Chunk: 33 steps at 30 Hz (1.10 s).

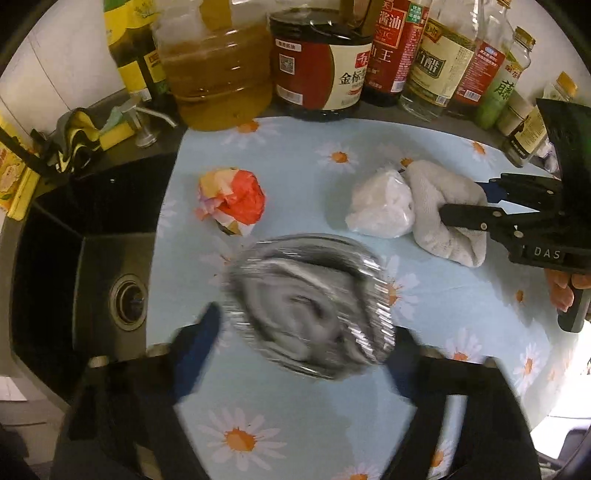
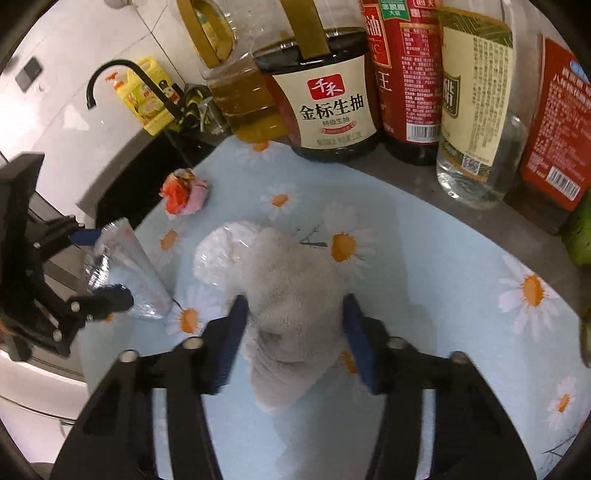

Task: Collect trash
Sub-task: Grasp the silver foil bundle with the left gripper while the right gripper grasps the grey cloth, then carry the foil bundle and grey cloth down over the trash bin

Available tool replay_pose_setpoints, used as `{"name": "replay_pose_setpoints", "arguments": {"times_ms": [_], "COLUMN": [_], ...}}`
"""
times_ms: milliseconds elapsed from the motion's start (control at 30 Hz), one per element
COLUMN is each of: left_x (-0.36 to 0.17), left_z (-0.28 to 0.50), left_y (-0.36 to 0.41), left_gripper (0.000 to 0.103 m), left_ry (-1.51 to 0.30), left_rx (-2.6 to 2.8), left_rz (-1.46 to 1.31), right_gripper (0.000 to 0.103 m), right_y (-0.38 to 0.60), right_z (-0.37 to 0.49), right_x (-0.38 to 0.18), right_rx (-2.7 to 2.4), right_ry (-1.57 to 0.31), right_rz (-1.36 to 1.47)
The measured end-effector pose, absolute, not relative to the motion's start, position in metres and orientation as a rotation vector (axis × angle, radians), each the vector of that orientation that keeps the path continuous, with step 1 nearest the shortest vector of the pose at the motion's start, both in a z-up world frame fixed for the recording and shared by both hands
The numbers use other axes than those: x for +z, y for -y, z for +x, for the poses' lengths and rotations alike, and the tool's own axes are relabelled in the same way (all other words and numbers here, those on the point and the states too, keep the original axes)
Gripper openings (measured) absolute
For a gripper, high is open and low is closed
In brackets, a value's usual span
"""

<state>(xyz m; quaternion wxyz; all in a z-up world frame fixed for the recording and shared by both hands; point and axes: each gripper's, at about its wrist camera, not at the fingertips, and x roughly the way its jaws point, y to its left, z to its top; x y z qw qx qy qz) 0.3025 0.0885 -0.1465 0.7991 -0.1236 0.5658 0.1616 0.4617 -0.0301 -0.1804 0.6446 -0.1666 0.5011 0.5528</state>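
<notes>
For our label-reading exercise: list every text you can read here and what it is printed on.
"千禾 金标生抽": dark soy sauce jug.
"白醋": clear vinegar bottle.
"酱油": red-labelled bottle.
"DAS": body of the right tongs.
Barcodes, back labels and the yellow pack's print: too small or blurred to read.

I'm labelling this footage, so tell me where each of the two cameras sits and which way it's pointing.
Left wrist: on the left gripper, looking steeply down at the foil cup between its fingers; a hand shows.
Right wrist: on the right gripper, looking down at the grey cloth it pinches; no body shows.
Shared: crumpled wrapper, white plastic wad, soy sauce jug, daisy tablecloth, each other's gripper.
</notes>
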Motion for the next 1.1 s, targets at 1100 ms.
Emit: {"name": "replay_pose_setpoints", "arguments": {"times_ms": [1100], "left_x": [-0.072], "left_z": [0.211], "left_y": [-0.056], "left_gripper": [0.059], "left_ry": [-0.968], "left_rx": [0.053], "left_rz": [-0.17], "right_gripper": [0.033], "right_y": [0.12], "right_z": [0.379], "right_x": [-0.1], "right_rx": [1.05], "right_ry": [-1.119], "right_rz": [-0.136]}}
